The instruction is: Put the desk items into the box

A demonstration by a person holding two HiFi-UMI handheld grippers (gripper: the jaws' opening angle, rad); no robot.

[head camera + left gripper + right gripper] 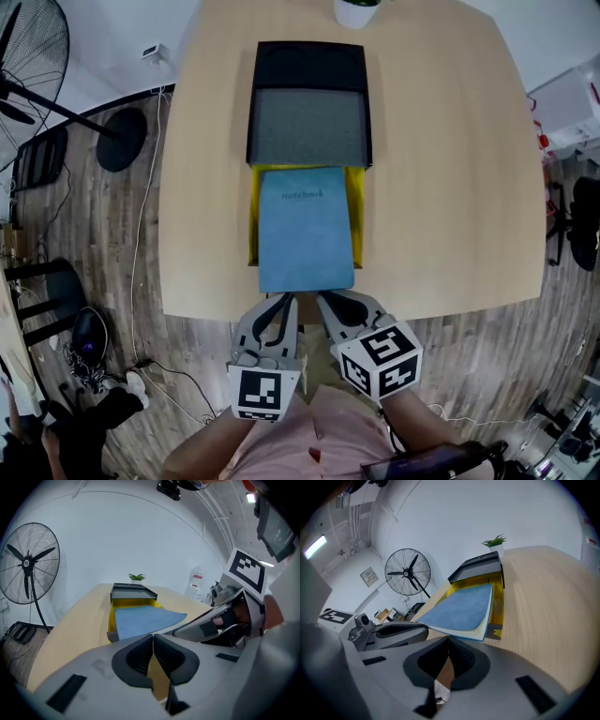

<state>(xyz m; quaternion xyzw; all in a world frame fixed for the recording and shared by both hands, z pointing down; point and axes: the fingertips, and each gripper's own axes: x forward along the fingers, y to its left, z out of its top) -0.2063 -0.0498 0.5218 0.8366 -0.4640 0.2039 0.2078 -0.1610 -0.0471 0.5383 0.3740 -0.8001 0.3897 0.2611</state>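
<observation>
Down at the near edge of the bench (450, 187), side by side and level with each other: left gripper (284, 300) and right gripper (328, 302), both pointing toward the far edge. Left jaws pressed together in the left gripper view, nothing between them. Right jaws likewise closed in the right gripper view, empty. Tips just beside the near end of a blue notebook (306, 228), probably short of touching it, though hard to settle from the head view. Notebook closed, cover up, lying lengthwise over a yellow box (251, 220) near the middle of the bench, covering most of the box and leaving only yellow strips along both long sides. Near end of the notebook jutting past the box's near wall and raised a little above the wood, pale page edges showing underneath in the right gripper view. Against the far end of the yellow box, toward the far edge, a black tray (309, 64) with a grey pad (309, 127) filling its nearer part. At the far edge, beyond the tray, a white pot (356, 11) with a small green plant. Off the bench's left edge, on the wooden floor, a standing fan (28, 56) and loose cables. Bench surface otherwise bare wood on either side of the box.
</observation>
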